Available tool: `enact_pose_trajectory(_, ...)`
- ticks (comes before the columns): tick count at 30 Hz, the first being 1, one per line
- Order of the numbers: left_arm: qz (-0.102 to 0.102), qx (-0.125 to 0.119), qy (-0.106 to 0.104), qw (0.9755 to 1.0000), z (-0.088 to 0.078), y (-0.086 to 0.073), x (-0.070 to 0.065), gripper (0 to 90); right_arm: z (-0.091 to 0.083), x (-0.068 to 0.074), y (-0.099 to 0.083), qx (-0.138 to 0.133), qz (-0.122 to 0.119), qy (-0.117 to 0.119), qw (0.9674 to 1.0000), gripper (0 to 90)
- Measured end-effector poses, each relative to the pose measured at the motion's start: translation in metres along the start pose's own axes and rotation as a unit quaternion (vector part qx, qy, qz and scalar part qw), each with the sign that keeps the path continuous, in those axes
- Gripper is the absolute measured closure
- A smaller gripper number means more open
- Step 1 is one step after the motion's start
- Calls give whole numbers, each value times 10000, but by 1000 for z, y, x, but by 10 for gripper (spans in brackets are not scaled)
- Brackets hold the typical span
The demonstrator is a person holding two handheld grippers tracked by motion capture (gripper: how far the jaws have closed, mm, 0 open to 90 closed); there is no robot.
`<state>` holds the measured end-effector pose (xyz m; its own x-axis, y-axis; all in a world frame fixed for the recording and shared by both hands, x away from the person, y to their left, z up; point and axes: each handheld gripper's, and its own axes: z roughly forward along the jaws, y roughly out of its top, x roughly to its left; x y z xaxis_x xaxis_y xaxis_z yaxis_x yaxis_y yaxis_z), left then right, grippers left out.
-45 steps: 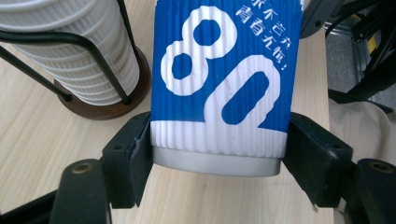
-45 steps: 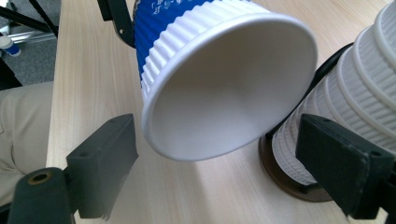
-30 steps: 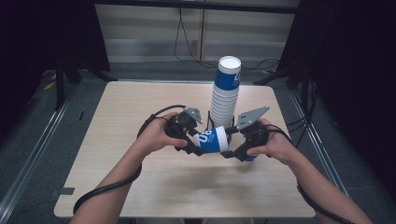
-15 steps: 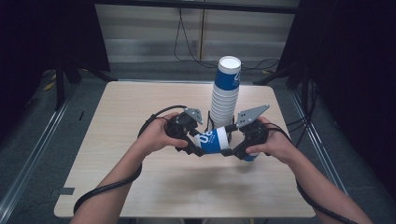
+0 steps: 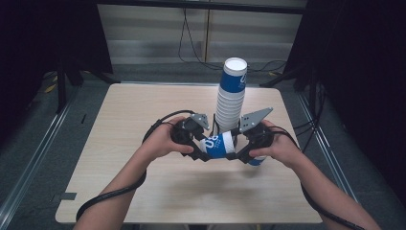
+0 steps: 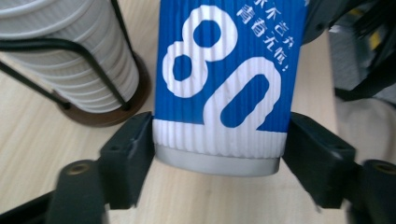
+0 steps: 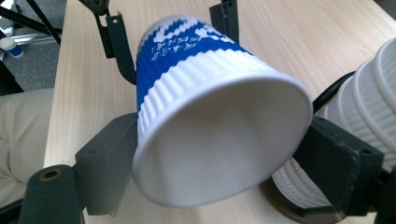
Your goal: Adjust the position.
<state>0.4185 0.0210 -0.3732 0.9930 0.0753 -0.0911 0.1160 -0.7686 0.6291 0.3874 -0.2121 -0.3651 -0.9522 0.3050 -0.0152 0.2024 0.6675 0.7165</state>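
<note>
A blue and white ribbed paper cup (image 5: 219, 145) lies level above the table between my two grippers. My right gripper (image 5: 241, 152) is shut on its wide open rim (image 7: 224, 154), one jaw on each side. My left gripper (image 5: 203, 152) is at the cup's narrow base (image 6: 219, 149); its jaws have just been opening and now flank the base without squeezing it. The left gripper's fingers (image 7: 116, 46) show beyond the cup in the right gripper view. A tall stack of like cups (image 5: 231, 93) stands in a wire holder just behind.
The stack's dark round foot (image 6: 112, 112) and thin wire posts are close beside the held cup. Part of another blue cup (image 5: 257, 161) shows under the right hand. Light wooden table (image 5: 143, 110) has free room left and front. Cables trail from both grippers.
</note>
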Motion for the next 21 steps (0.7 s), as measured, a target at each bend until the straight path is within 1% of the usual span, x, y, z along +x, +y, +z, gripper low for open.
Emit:
enact_pose_trajectory(1, 24, 90, 87, 9999, 1, -1, -1, 220, 0, 0, 0, 21, 35, 10, 10000, 158)
enact_pose_trajectory(2, 47, 162, 127, 9998, 1, -2, -1, 215, 0, 0, 0, 76, 26, -39, 10000, 159)
enact_pose_trajectory(3, 23, 219, 137, 9997, 1, -3, -1, 215, 0, 0, 0, 130, 4, -97, 9999, 160)
enact_pose_trajectory(4, 0, 257, 135, 9996, 1, -5, -1, 215, 0, -1, 0, 165, 46, -65, 9998, 160)
enact_pose_trajectory(6, -26, 282, 184, 9994, 2, -8, -2, 215, -1, 0, 0, 291, 121, -149, 9994, 160)
enact_pose_trajectory(7, -39, 328, 212, 9992, 3, -9, -3, 214, 0, 0, 0, 301, 135, -127, 9994, 159)
enact_pose_trajectory(9, -4, 433, 277, 9987, 4, -12, -4, 206, 0, 1, 2, 437, 200, -218, 9986, 159)
enact_pose_trajectory(10, -37, 454, 306, 9985, 5, -14, -4, 206, 1, 1, 2, 465, 212, -187, 9985, 159)
enact_pose_trajectory(11, -44, 491, 336, 9982, 5, -15, -4, 206, 2, 2, 3, 526, 223, -226, 9981, 158)
enact_pose_trajectory(12, -55, 525, 350, 9980, 5, -17, -4, 202, 2, 2, 4, 587, 294, -254, 9975, 158)
enact_pose_trajectory(13, -88, 530, 371, 9979, 5, -18, -5, 201, 3, 2, 5, 627, 347, -230, 9972, 157)
enact_pose_trajectory(15, -126, 535, 364, 9978, 5, -22, -5, 200, 5, 3, 8, 755, 389, -335, 9958, 157)
enact_pose_trajectory(17, -132, 562, 394, 9976, 5, -26, -5, 201, 8, 4, 9, 832, 467, -278, 9951, 156)
enact_pose_trajectory(18, -218, 549, 405, 9974, 4, -28, -6, 200, 9, 4, 9, 882, 506, -306, 9943, 156)
enact_pose_trajectory(20, -200, 563, 400, 9974, 3, -32, -5, 199, 12, 5, 11, 973, 520, -288, 9935, 156)
enact_pose_trajectory(21, -256, 541, 426, 9973, 3, -34, -5, 199, 14, 6, 12, 1003, 558, -293, 9930, 156)
